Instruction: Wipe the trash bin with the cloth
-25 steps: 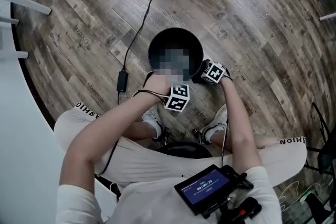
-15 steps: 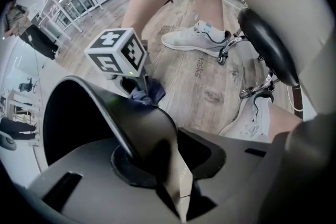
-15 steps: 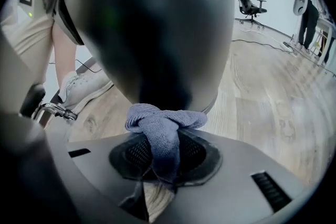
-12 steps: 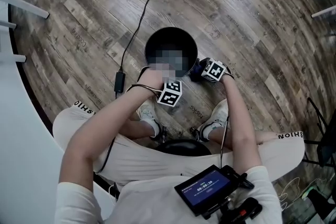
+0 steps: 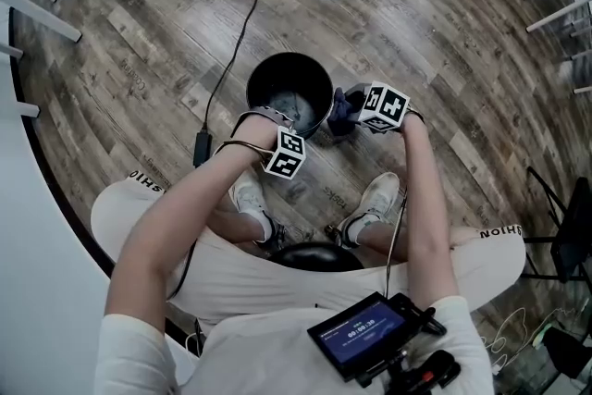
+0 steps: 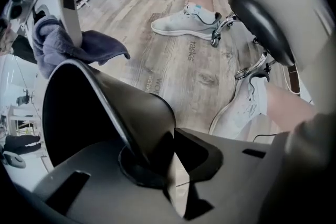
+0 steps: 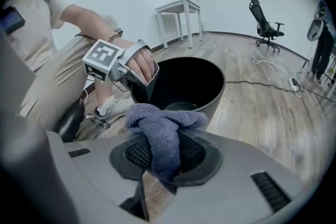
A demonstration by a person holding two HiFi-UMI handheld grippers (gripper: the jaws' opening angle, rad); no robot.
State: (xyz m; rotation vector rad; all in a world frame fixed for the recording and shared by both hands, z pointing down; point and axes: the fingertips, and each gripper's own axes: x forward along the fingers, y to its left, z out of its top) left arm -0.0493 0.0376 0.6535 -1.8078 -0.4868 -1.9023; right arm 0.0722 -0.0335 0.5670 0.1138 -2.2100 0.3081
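Head view: a round black plastic trash bin (image 5: 289,88) stands upright on the wood-plank floor (image 5: 435,23), just ahead of the seated person's feet. The left tongs (image 5: 280,127) point straight down onto the bin's rim at about 6 o'clock. The right tongs (image 5: 350,111) are just outside the rim at about 4 o'clock and carry a bunched grey-blue terry cloth (image 5: 339,102), which looks clear of the bin.

Left gripper view: the left tongs (image 6: 165,157) have just been closing, and the bin's thin wall (image 6: 121,102) stands between the pads, one inside and one outside, so they are pinching the rim. The cloth (image 6: 84,47) hangs from the right tongs (image 6: 65,13) at 10 o'clock, above the rim.

Right gripper view: the right tongs (image 7: 165,157) are pressed together on a fold of the cloth (image 7: 163,128), and its loose knot bulges over the pads. The bin's open mouth (image 7: 199,78) lies beyond at 12 o'clock, with the left tongs (image 7: 140,84) on its near rim at 10 o'clock.

The bin looks light, stiff and smooth, so it will probably slide or tip under wiping pressure. The rim is the sensible place to steady it. The cloth is soft and limp, so it is best gripped deep in the bunch with a pad of fabric left free to press on the wall.
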